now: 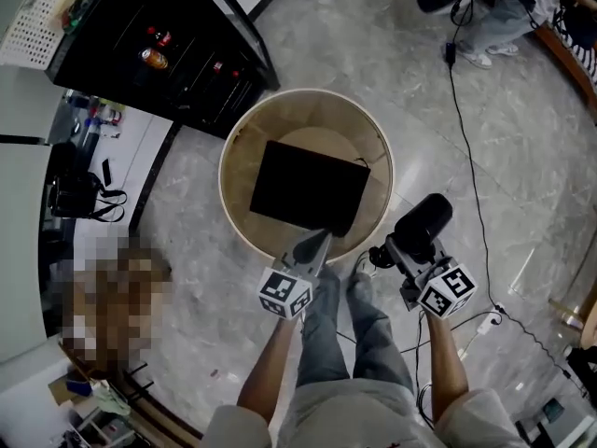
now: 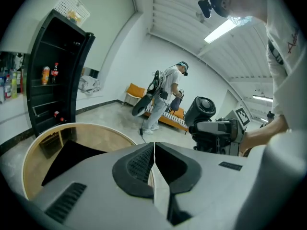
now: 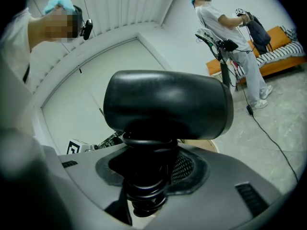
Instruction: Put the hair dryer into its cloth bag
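A black cloth bag point(image 1: 308, 187) lies flat on the round wooden table point(image 1: 233, 147); in the left gripper view the bag point(image 2: 72, 157) shows at the lower left. My left gripper point(image 1: 312, 243) hovers over the table's near rim by the bag's near corner, its jaws point(image 2: 154, 164) pressed together with nothing between them. My right gripper point(image 1: 398, 253) is to the right of the table, shut on the handle of the black hair dryer point(image 1: 422, 222). Coiled cord wraps that handle, and the dryer's head point(image 3: 165, 104) stands above the jaws. From the left gripper view the dryer point(image 2: 201, 110) appears to the right.
A black shelf unit point(image 1: 159, 45) with bottles stands beyond the table on the left. A black cable point(image 1: 471, 157) runs across the floor on the right toward a power strip point(image 1: 485, 323). Another person point(image 2: 168, 95) stands by an orange sofa point(image 2: 180, 114) at the back.
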A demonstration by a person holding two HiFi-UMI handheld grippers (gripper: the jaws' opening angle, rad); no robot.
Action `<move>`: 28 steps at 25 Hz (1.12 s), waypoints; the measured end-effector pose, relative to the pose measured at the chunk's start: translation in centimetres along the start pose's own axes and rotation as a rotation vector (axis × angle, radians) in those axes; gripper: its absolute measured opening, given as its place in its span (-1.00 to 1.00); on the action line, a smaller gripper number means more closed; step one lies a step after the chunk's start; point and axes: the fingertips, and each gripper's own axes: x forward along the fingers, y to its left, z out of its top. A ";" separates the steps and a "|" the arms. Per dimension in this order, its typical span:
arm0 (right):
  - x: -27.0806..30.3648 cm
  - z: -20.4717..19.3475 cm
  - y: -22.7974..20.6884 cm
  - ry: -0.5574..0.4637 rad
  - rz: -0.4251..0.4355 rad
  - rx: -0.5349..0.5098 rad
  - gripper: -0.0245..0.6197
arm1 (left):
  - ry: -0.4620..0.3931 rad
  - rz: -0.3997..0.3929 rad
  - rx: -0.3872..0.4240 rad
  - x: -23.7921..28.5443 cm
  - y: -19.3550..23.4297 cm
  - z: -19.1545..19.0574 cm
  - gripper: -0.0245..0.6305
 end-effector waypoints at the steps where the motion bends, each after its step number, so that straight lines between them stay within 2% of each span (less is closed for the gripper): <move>1: -0.1 -1.2 -0.3 0.014 -0.005 0.007 -0.30 | 0.009 0.002 -0.006 0.3 0.3 -1.1 -0.83; 7: 0.0 -7.3 -2.2 0.090 -0.015 0.015 -0.30 | 0.059 0.058 -0.010 3.1 3.8 -7.2 -0.83; 12: -0.7 -11.1 -3.8 0.129 -0.021 0.027 -0.30 | 0.112 0.046 0.005 6.4 4.4 -11.9 -0.83; 17: 0.0 -13.3 -5.2 0.136 -0.018 0.035 -0.30 | 0.183 0.077 0.117 9.0 4.9 -16.1 -0.82; 18: 0.0 -13.4 -5.3 0.134 -0.019 0.037 -0.30 | 0.200 0.085 0.141 9.4 4.8 -16.7 -0.79; 20: 0.1 -13.6 -5.5 0.126 -0.023 0.044 -0.30 | 0.236 0.102 0.195 10.1 4.6 -17.8 -0.48; 23: 0.1 -13.7 -5.6 0.120 -0.024 0.053 -0.30 | 0.295 0.134 0.268 11.0 4.7 -19.3 -0.31; 28: 0.0 -13.9 -5.6 0.132 -0.020 0.051 -0.30 | 0.431 0.212 0.383 12.2 5.8 -21.6 -0.24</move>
